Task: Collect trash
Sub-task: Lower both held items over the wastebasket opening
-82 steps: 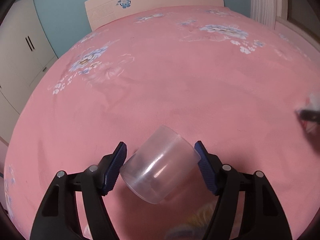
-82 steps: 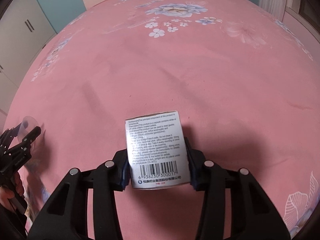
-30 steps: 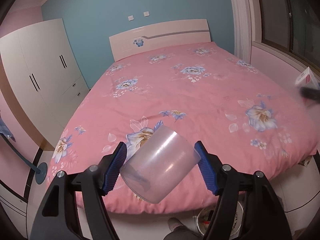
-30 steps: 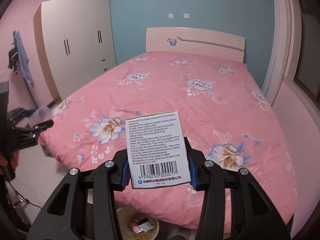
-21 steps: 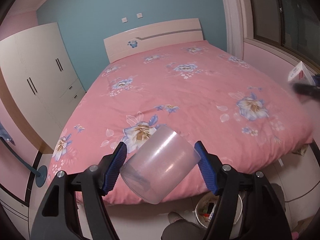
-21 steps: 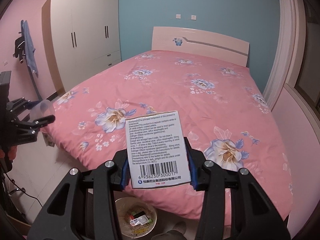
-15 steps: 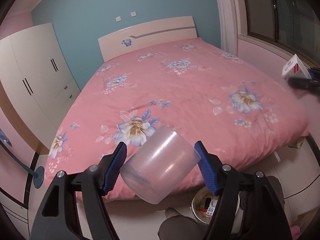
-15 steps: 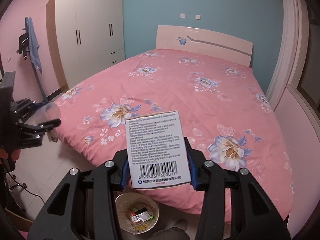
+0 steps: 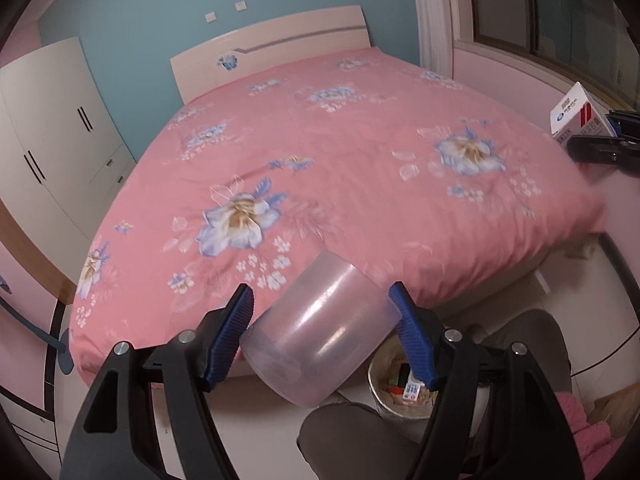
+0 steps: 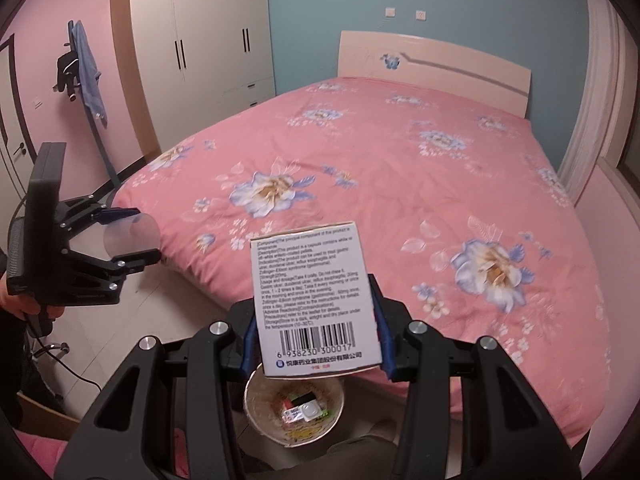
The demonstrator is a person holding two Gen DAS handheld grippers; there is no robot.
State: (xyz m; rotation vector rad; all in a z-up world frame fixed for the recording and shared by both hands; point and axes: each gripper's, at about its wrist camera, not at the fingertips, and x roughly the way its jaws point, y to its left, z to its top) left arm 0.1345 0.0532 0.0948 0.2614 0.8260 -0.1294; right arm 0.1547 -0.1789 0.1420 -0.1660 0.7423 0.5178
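My left gripper point(image 9: 322, 328) is shut on a clear plastic cup point(image 9: 320, 332), tilted, held above the floor at the foot of the bed. It also shows at the left of the right wrist view point(image 10: 128, 240) with the cup point(image 10: 130, 236). My right gripper point(image 10: 314, 320) is shut on a white medicine box point(image 10: 314, 300) with a barcode, held over a round waste basket point(image 10: 256, 408) that holds several wrappers. The box shows in the left wrist view point(image 9: 578, 114) at the far right, and the basket point(image 9: 376, 392) sits below the cup, partly hidden.
A large bed with a pink flowered cover point(image 10: 400, 168) fills the middle. A white wardrobe point(image 10: 192, 36) stands at the left wall. A stand with a blue cloth point(image 10: 86, 76) is beside it. The person's legs point(image 9: 360, 440) are by the basket.
Both grippers have pulled back from the bed and lowered, each still holding its item. The basket on the floor has come further into view below them.
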